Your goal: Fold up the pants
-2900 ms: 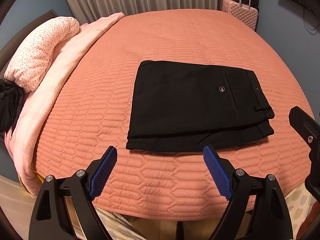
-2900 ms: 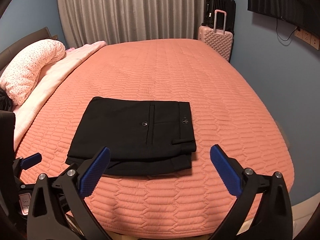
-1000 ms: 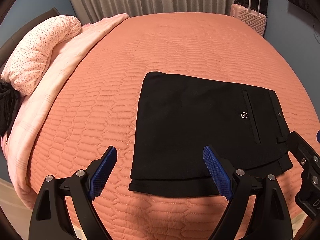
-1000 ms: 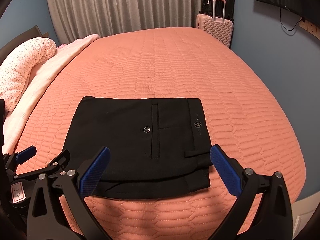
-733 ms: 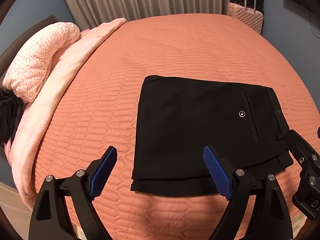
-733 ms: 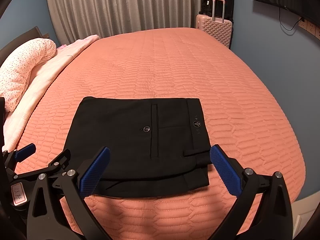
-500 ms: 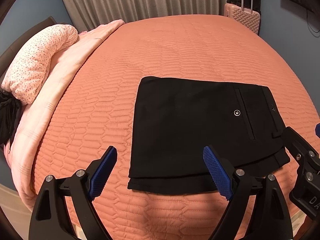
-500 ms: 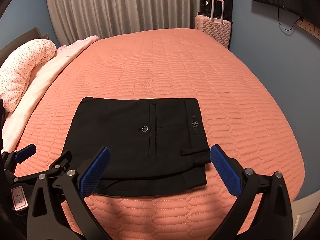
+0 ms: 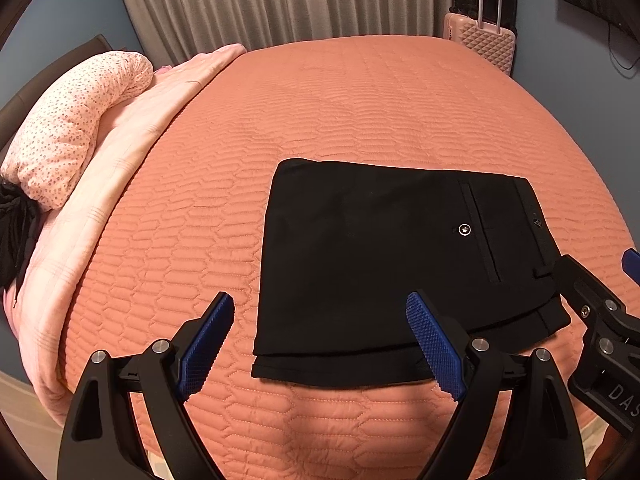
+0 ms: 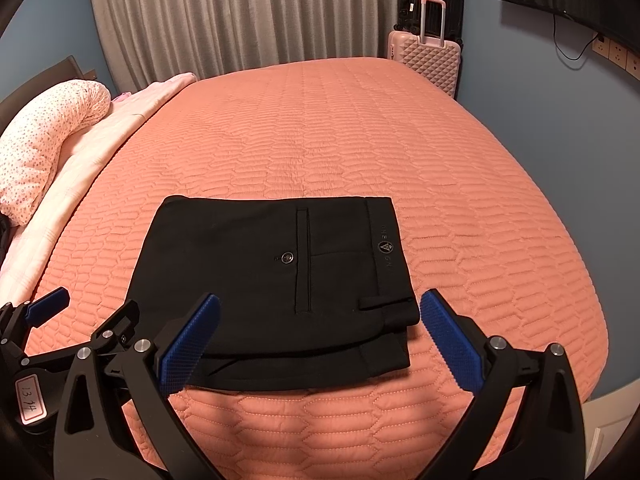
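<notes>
Black pants lie folded into a flat rectangle near the front edge of the bed, waistband to the right, back pocket button up. They also show in the right wrist view. My left gripper is open and empty, hovering over the pants' near left corner. My right gripper is open and empty, hovering over the pants' near right corner by the belt loop. Each gripper shows at the edge of the other's view.
The bed has a salmon quilted cover. A pale pink blanket and a dotted pillow lie along the left. A pink suitcase stands at the far right corner, with grey curtains behind.
Both grippers came closer over the pants, then drew back slightly toward the bed's front edge. Both stayed open. The pants have not moved.
</notes>
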Tool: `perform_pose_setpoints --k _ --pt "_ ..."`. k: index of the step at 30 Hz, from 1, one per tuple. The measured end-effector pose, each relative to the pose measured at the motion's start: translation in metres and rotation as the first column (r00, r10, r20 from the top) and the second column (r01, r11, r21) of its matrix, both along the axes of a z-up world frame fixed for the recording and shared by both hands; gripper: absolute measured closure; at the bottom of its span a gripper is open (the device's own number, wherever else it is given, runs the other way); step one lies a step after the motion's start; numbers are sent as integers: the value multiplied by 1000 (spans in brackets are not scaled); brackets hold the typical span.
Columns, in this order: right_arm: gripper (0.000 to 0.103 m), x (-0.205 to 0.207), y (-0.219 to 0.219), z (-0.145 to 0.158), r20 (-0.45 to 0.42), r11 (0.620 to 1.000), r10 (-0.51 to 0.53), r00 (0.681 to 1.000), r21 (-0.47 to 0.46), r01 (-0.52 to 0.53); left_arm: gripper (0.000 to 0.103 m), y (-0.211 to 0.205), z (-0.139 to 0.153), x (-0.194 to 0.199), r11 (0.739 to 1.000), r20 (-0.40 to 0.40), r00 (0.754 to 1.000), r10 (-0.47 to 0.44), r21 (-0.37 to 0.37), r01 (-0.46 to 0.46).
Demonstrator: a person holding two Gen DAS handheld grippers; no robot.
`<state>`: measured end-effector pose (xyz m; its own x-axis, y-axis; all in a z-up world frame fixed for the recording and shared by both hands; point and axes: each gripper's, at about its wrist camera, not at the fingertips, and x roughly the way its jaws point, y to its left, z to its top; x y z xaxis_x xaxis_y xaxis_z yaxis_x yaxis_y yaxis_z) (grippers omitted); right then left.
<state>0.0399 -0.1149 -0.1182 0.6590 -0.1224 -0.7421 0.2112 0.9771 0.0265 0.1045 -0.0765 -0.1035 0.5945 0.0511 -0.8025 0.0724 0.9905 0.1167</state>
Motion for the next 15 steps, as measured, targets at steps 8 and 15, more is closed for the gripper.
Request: perform_pose_setpoints --k 8,15 --pt "5 -2 -2 2 0 1000 -3 1000 1 3 17 -2 0 -2 1000 -10 1000 -15 -17 15" --pt "5 -3 -3 4 4 1000 -4 1000 2 4 17 -3 0 -4 1000 -9 1000 -17 -13 17"
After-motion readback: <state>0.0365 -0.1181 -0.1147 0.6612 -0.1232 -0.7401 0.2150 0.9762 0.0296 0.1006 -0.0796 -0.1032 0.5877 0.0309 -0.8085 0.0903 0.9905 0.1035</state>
